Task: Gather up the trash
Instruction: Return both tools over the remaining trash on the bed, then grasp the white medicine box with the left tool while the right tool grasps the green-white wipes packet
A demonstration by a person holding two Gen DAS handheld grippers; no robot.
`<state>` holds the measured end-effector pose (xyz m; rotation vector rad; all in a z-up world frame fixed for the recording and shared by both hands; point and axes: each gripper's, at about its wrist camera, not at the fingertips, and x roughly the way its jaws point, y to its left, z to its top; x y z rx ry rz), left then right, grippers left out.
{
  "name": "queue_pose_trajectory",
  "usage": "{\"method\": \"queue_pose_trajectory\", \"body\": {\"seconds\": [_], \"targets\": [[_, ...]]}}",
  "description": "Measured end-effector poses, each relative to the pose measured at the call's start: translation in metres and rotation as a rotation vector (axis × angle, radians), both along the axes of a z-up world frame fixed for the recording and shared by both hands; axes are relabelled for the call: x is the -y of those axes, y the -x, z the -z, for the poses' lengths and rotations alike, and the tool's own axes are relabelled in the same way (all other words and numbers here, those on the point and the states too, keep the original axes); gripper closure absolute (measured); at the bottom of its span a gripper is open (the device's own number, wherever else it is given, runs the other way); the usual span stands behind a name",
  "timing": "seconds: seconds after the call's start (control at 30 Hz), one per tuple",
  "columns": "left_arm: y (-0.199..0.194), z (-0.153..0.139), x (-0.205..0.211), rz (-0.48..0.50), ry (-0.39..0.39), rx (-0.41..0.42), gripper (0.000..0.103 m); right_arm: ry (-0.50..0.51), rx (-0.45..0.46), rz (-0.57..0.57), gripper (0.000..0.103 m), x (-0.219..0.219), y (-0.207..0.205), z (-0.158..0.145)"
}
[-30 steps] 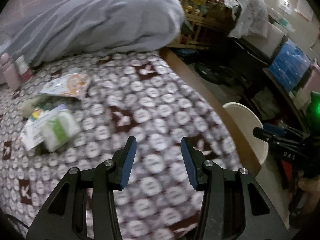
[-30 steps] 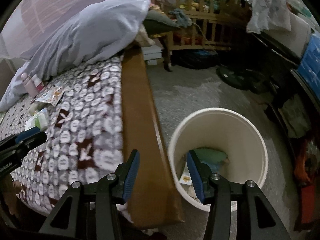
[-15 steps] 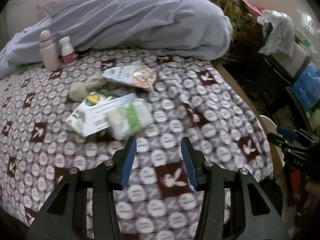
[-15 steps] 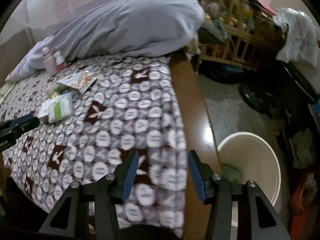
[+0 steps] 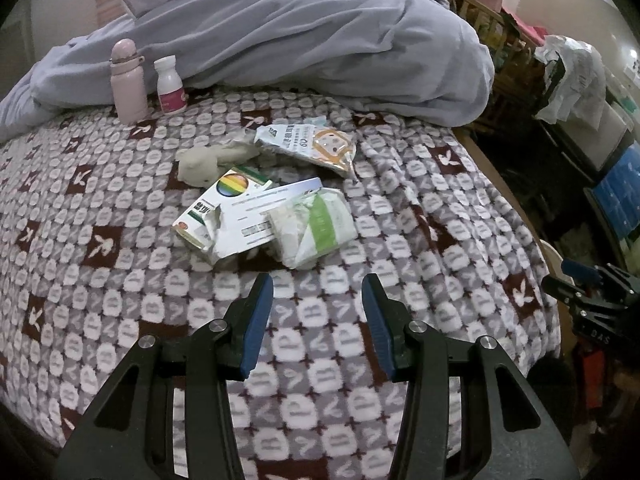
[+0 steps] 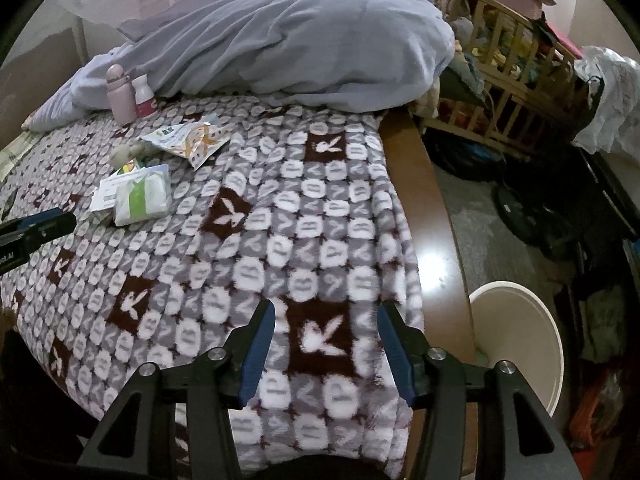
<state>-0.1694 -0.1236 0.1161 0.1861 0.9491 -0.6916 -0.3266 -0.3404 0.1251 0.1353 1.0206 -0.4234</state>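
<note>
Both our grippers, left gripper [image 5: 317,292] and right gripper [image 6: 326,320], gape empty, the right's jaws just widening; overlapping wrappers [image 5: 312,226] could drag the medicine box [image 5: 218,204] along.

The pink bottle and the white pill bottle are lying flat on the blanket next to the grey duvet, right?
Not lying flat: the pink bottle and the white pill bottle stand upright on the blanket next to the grey duvet, as the left wrist view shows.

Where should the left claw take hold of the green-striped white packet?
Grip the green-striped packet across its near lower corner, coming from the camera's side. That puffy corner overhangs onto the blanket, clear of the card beneath its far edge. The left claw is open and empty.
</note>
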Motion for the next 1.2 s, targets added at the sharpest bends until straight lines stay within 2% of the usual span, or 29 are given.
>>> {"method": "queue_pose_trajectory", "body": {"seconds": [0.43,0.53,0.63,0.8,1.0,1.2], "targets": [[-0.017,0.007,-0.022,-0.04,0.001,-0.031,0.059,-0.004,-0.017,-0.02,0.049,-0.008,-0.011,0.006],[-0.026,0.011,-0.032,-0.062,-0.002,-0.054,0.059,-0.024,-0.016,-0.032,0.047,-0.012,-0.018,0.01],[-0.037,0.013,-0.044,-0.092,-0.006,-0.067,0.059,-0.092,-0.006,-0.06,0.047,-0.017,-0.03,0.017],[-0.055,0.017,-0.058,-0.131,-0.005,-0.093,0.052,-0.199,0.02,-0.118,0.046,-0.031,-0.061,0.025],[-0.073,0.018,-0.07,-0.172,-0.003,-0.098,0.052,-0.332,0.077,-0.206,0.034,-0.059,-0.119,0.038],[-0.092,0.02,-0.071,-0.188,0.006,-0.101,0.051,-0.363,0.037,-0.268,0.033,-0.075,-0.184,0.064]]}}
